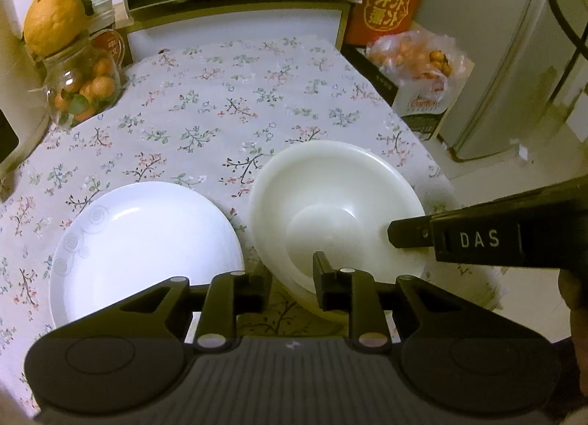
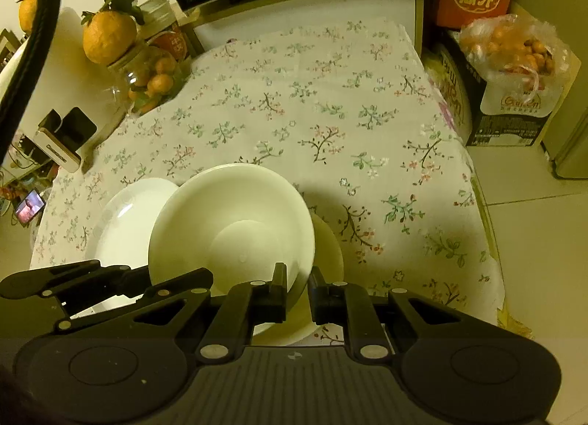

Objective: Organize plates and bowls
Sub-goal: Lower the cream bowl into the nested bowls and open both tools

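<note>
The right gripper (image 2: 296,287) has its jaws drawn narrow on the near rim of the cream bowl (image 2: 231,226), one finger inside the wall and one outside, low in the middle of its own view. The bowl looks tilted in that grip, over a second cream dish (image 2: 329,245) that shows at its right edge (whether it already rests on that dish I cannot tell).

The left gripper (image 1: 292,283) sits at the lower centre of its view with its jaws a narrow gap apart, straddling the same bowl's rim (image 1: 332,204). Its right finger is inside the bowl and its left one outside; I cannot tell if the pads press. The white plate (image 1: 147,241) lies flat on the floral tablecloth (image 1: 228,109), just left of the bowl.

The risks, as I judge them: a smooth, slanted rim held by a thin pinch could slip and clatter onto the dish beneath. If only one gripper holds, the bowl could swing and knock the plate. The table edge at the right is also near.
</note>
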A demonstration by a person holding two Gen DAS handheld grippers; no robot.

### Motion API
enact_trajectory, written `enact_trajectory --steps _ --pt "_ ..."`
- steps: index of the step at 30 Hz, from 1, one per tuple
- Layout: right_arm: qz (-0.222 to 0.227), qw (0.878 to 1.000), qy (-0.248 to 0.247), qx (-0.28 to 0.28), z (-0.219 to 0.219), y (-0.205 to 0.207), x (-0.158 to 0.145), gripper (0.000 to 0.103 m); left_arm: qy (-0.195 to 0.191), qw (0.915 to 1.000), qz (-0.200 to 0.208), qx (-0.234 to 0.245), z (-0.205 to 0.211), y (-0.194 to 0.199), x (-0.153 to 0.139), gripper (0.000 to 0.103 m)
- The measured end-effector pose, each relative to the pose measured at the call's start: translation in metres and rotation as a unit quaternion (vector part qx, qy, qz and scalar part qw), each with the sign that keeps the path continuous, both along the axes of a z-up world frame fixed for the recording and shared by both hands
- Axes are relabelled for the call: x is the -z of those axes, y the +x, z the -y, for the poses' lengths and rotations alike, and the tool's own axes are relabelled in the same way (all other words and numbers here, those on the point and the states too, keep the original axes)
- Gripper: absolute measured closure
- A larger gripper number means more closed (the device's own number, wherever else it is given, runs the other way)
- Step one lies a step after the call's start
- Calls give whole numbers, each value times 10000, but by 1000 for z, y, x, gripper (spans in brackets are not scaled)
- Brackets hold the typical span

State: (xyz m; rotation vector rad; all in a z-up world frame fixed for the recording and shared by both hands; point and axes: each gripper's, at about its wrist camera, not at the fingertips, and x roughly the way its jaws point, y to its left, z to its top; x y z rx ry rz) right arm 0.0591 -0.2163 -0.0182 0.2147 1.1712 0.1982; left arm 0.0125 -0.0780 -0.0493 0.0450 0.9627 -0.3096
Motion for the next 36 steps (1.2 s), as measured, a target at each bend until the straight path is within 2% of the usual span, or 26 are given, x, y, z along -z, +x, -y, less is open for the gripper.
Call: enact_trajectory --steps 12,36 --pt "-158 9998 -65 -39 -5 4 7 90 137 9999 -67 43 5 0 7 78" --pt "-196 9995 -224 -114 -3 2 10 89 243 9992 -152 289 13 2 17 74"
